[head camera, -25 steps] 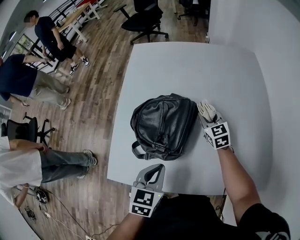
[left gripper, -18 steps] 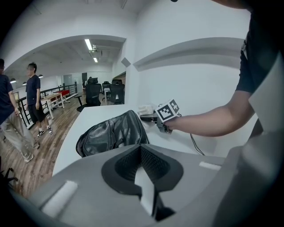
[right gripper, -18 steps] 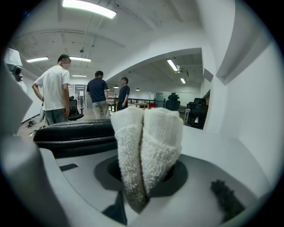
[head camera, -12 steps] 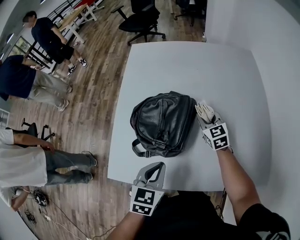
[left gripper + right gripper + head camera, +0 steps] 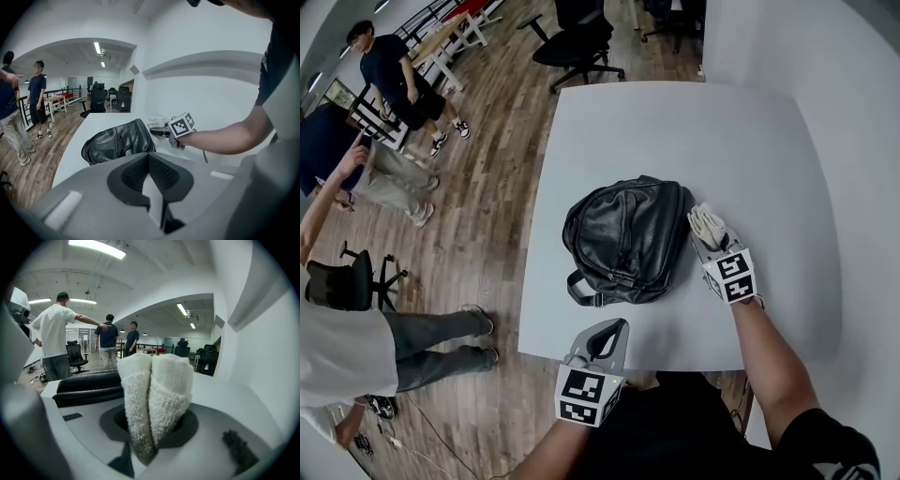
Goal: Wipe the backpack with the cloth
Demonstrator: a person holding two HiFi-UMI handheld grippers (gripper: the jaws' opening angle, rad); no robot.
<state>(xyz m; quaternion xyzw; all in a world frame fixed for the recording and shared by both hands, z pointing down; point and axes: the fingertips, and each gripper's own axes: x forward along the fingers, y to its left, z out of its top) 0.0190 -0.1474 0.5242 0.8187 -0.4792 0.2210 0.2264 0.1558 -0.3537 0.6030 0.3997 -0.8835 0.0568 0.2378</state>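
Backpack (image 5: 626, 242), black, cloth (image 5: 708, 223) gripped just beside

The right gripper's (image 5: 711, 232) fingers pinch a white cloth (image 5: 705, 217), with the black backpack (image 5: 623, 242) just beside them on the white desk (image 5: 675, 122). The left gripper (image 5: 609, 336) hovers at the desk's near edge, the backpack just beyond its fingers.

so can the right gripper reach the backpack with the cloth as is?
Probably yes. The right gripper, shut on the cloth, sits just right of the backpack, with nothing between them. The left gripper hangs at the near edge of the table, out of the way.
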